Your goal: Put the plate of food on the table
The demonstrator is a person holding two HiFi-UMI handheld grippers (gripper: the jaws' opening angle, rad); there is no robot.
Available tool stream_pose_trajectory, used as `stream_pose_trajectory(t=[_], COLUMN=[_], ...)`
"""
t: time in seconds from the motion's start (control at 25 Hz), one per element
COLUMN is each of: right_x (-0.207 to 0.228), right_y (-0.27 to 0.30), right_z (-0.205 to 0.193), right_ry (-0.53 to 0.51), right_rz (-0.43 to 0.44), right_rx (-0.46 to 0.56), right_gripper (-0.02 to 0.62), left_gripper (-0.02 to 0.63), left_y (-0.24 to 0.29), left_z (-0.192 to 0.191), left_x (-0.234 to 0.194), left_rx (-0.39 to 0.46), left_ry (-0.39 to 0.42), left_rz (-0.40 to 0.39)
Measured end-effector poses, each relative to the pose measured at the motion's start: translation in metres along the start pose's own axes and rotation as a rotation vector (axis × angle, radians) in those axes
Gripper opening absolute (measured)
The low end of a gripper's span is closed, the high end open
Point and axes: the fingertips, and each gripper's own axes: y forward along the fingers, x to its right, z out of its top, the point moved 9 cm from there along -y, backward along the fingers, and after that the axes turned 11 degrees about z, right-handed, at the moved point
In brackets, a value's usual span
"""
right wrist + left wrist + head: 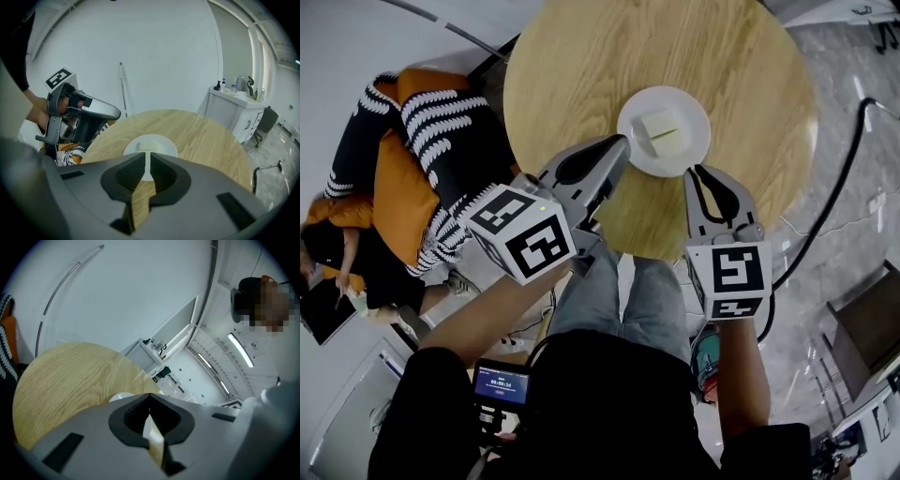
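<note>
A white plate (634, 111) carrying a pale square piece of food (659, 125) rests on the round wooden table (581, 66), near its front edge. My left gripper (623, 141) hovers at the plate's left rim, jaws shut with nothing between them. Just in front of the plate's right side, my right gripper (697, 171) also looks shut and empty. The right gripper view shows the plate (159, 140) and food (147, 146) beyond the right gripper (145, 157), with the left gripper (115, 112) off to the left. In the left gripper view a sliver of the plate (121, 396) peeks over the left gripper (150, 397).
A person in orange and black-and-white patterned clothes (403, 169) sits beside the table at the left. A black cable (834, 197) runs over the floor on the right, near a chair (872, 328). A white cabinet (234, 110) stands by the far wall.
</note>
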Motion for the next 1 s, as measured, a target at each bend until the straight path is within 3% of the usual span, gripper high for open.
stream_pose_trajectory(t=[0.36,1.0], right_x=[-0.006,-0.03], right_y=[-0.025,-0.079], right_z=[0.034,0.088], right_ry=[-0.032,-0.106], right_rz=[-0.005,-0.014], right_rx=[0.054,0.184], right_gripper=[0.009,0.009], left_gripper=[0.006,0.006], left_y=[-0.02,-0.067], left_z=[0.04,0.082], left_x=[0.028,0.08], left_rx=[0.053,0.137], left_ry=[0.093,0.138], left_rz=[-0.036,-0.119])
